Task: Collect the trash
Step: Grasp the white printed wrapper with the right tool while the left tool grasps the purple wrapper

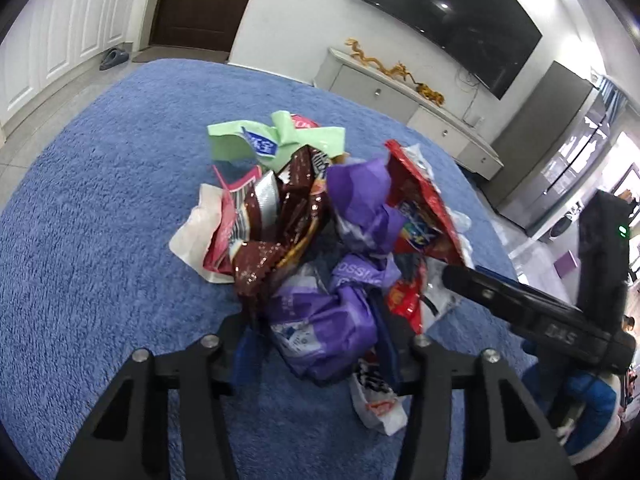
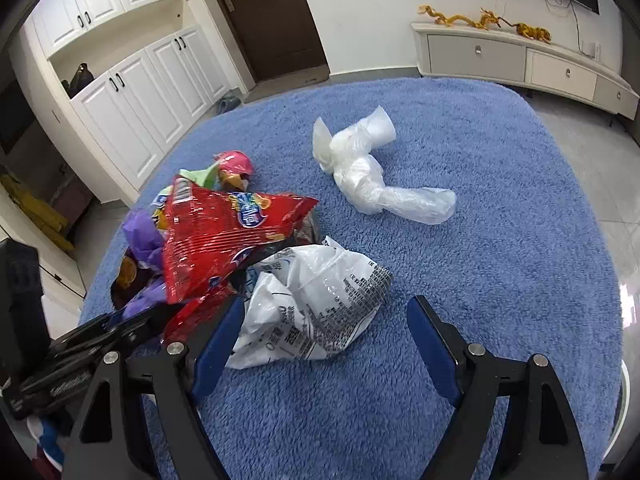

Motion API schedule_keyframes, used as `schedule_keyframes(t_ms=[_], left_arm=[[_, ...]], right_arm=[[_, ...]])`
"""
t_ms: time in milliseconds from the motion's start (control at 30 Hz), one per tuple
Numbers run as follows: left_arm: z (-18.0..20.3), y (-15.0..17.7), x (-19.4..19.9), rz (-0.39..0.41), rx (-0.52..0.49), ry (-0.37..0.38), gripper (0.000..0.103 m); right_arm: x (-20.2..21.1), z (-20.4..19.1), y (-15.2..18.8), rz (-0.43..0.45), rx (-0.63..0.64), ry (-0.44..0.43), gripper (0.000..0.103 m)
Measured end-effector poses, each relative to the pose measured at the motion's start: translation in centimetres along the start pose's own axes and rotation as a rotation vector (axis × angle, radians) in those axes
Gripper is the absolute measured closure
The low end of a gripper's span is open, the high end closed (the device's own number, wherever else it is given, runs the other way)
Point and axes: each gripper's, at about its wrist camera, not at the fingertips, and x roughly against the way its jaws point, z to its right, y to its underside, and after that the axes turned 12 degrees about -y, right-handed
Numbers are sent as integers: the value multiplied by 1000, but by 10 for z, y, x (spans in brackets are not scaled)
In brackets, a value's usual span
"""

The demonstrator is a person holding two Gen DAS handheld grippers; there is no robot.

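Observation:
A heap of crumpled wrappers lies on the blue rug (image 1: 80, 240): a purple bag (image 1: 324, 324), a brown foil wrapper (image 1: 280, 224), a green packet (image 1: 280, 140) and a red bag (image 1: 420, 208). My left gripper (image 1: 320, 344) is shut on the purple bag at the heap's near edge. My right gripper (image 2: 324, 328) is open, its left finger against a white printed bag (image 2: 312, 304) beside the red bag (image 2: 224, 236). A clear crumpled plastic bag (image 2: 372, 168) lies apart, farther out on the rug (image 2: 500, 240). The right gripper also shows in the left wrist view at right (image 1: 520, 304).
A white low cabinet (image 2: 520, 60) with golden dragon figures stands by the far wall under a dark TV (image 1: 444, 16). White cupboards (image 2: 132, 92) and a brown door (image 2: 272, 16) are at the left. Grey tile floor surrounds the rug.

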Motion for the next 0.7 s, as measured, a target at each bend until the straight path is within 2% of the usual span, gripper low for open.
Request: schedule_keyframes(t_ms=[67,100,133,167,233,433,700], left_arm=[[5,4,5,8,-15,2,56],[6,7,9,15,-22,0,56],[6,9,14,23,-27,-1,57],[6,11,18,29,-28,-1,57],[3,16,28,43,-31,0,57],[-4,24,62,93,-41,20,57],[7,40,102,155,-92,6,57]], right_arm=[[-3,1,0,4,8,-4,22],[-5,1,1,5,4,-12,26],[-5,3,2,4,-6,-28,44],[-5,3,3,5,-13,-43,56],[-2,3,5,14,-2,-41,61],[30,-2,20,59,8,-48,65],[92,-6,52,141,-19,-34,66]])
